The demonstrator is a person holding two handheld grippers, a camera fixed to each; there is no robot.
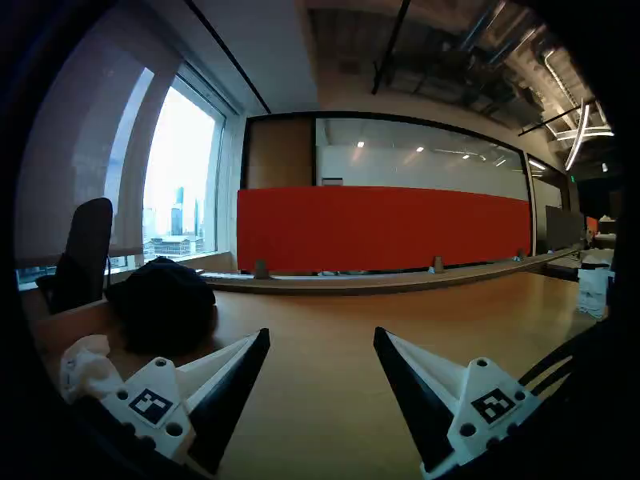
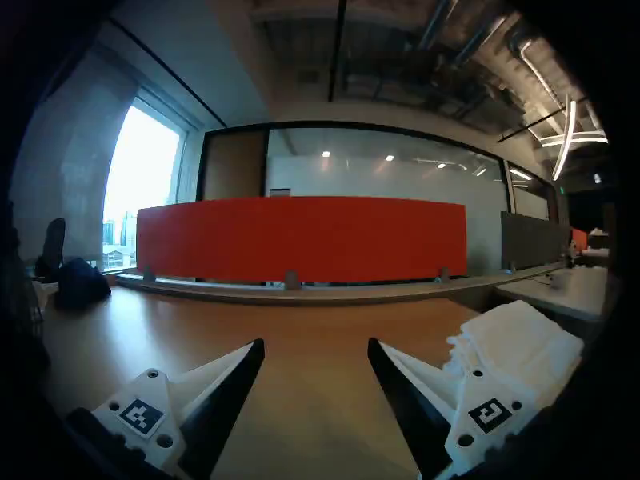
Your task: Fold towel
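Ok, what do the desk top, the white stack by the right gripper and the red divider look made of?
The desk top looks like wood or wood-look laminate, smooth, with a soft sheen. The white stack is soft cloth, probably folded towels, given its layered, rumpled edges. The red divider is flat, matte, evenly coloured; fabric-covered or painted, unclear.

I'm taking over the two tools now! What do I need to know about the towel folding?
Left tool: open, holding nothing, over the wooden desk.
Right tool: open, holding nothing.
White towels: a stack, seemingly folded, on the desk just right of the right tool. That part looks done.
To do: a crumpled white cloth lies beside the left tool and may need folding. Nothing grips it yet.
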